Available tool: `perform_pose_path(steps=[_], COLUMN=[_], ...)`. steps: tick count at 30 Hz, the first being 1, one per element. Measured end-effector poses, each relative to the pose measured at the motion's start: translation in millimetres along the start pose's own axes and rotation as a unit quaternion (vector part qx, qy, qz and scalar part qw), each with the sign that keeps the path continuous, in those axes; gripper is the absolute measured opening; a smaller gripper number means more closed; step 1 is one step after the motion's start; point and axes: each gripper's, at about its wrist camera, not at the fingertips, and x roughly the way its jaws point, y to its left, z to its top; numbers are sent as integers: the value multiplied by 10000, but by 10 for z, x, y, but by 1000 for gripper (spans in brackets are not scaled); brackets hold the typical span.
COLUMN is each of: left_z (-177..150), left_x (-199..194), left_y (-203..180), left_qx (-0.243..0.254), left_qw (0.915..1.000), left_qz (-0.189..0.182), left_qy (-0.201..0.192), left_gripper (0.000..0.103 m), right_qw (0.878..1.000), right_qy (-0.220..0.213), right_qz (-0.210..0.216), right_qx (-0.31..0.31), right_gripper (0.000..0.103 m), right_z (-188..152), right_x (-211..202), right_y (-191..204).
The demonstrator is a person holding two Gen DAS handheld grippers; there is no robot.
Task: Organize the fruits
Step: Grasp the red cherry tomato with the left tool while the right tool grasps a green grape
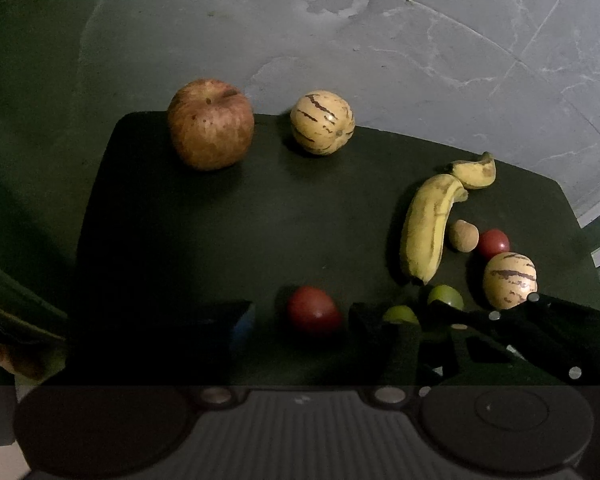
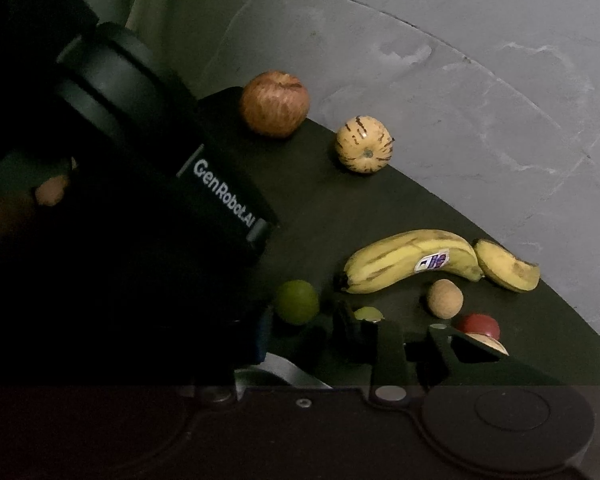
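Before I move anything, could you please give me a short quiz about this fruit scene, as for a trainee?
1. True or false: the long yellow banana carries a sticker.
2. How many cream dark-striped round fruits lie on the dark green mat?
3. What sits between the fingers of the left gripper? A) small red round fruit B) brown-red apple C) tan round fruit
Key: 1 true; 2 two; 3 A.
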Motion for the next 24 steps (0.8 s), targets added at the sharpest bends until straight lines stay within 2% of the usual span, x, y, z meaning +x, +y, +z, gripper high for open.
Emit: perform_pose_path(steps=[3,7,15,24], left_z=[4,4,-49,-174], left_x=[2,1,-12,-120], left_y=[16,33,41,43], left_qx=[-24,-51,-37,64], left_qw=[10000,9999,9999,9998], left_qz=[-43,-139,-143,-159], left_qy=[20,34,-3,-94], left_gripper=[41,32,32,32], right_qw=[10000,10000,9997,9980], right_qy=[-3,-22,-129,-369], right_qz=[54,57,28,-66], right_qx=[-48,-14,217,518], right_gripper=[25,25,24,24], right_z=[-1,-1,-61,-189], right_x=[1,0,-80,-412], right_y=[10,4,-24,-71])
